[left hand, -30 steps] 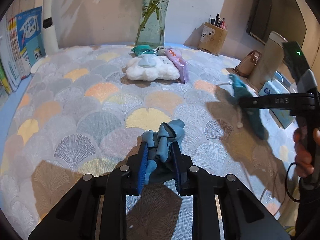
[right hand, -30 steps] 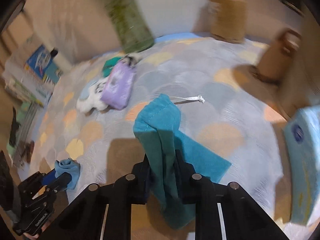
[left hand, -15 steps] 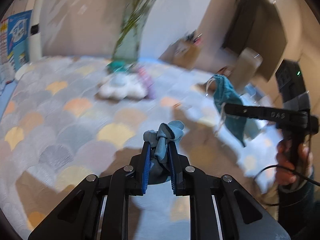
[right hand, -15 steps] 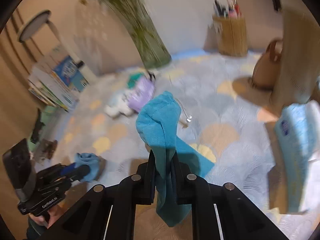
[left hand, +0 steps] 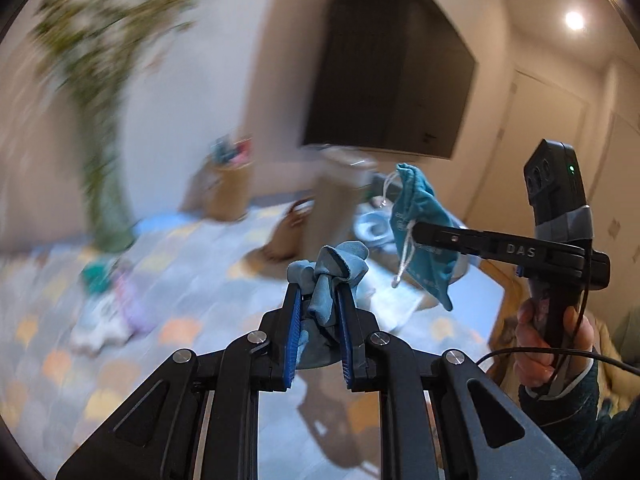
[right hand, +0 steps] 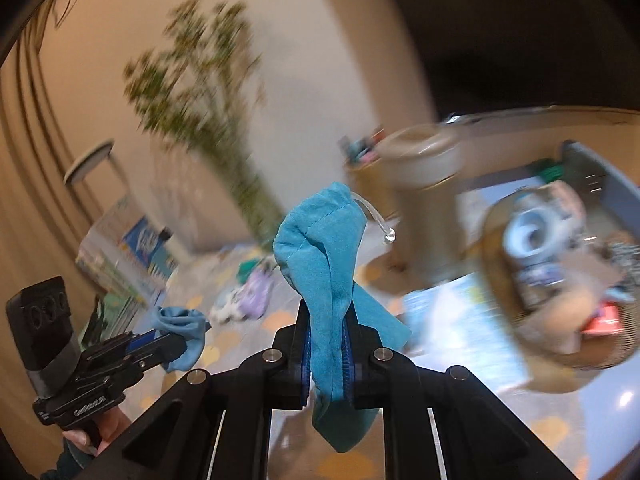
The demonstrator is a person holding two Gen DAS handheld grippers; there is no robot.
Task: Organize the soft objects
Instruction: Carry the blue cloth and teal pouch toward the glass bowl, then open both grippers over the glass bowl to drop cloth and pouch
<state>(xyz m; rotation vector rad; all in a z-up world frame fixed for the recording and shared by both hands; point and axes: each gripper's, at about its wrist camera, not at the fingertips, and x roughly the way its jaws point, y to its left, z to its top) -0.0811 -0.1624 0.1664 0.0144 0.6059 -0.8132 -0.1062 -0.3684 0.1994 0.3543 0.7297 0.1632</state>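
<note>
My left gripper [left hand: 318, 300] is shut on a crumpled light blue cloth [left hand: 332, 270] and holds it in the air above the patterned table [left hand: 192, 264]. My right gripper [right hand: 326, 332] is shut on a teal drawstring pouch [right hand: 320, 248], also lifted; the pouch [left hand: 420, 236] hangs from the right gripper's fingers [left hand: 436, 236] in the left wrist view. The left gripper with its cloth [right hand: 180, 324] shows at the lower left of the right wrist view. A white plush, a purple item and a green item [left hand: 108, 312] lie blurred on the table at left.
A round basket [right hand: 560, 280] holding several items, one a blue-and-white roll, sits at right. A beige canister [right hand: 420, 168], a pen holder [left hand: 228, 196], a brown bag [left hand: 288, 232], a vase with branches [left hand: 104, 184] and a light blue pack [right hand: 460, 328] stand around.
Both grippers have risen and swung right with their loads. The view now takes in the wall, the dark screen and the basket; the plush pile has slid left.
</note>
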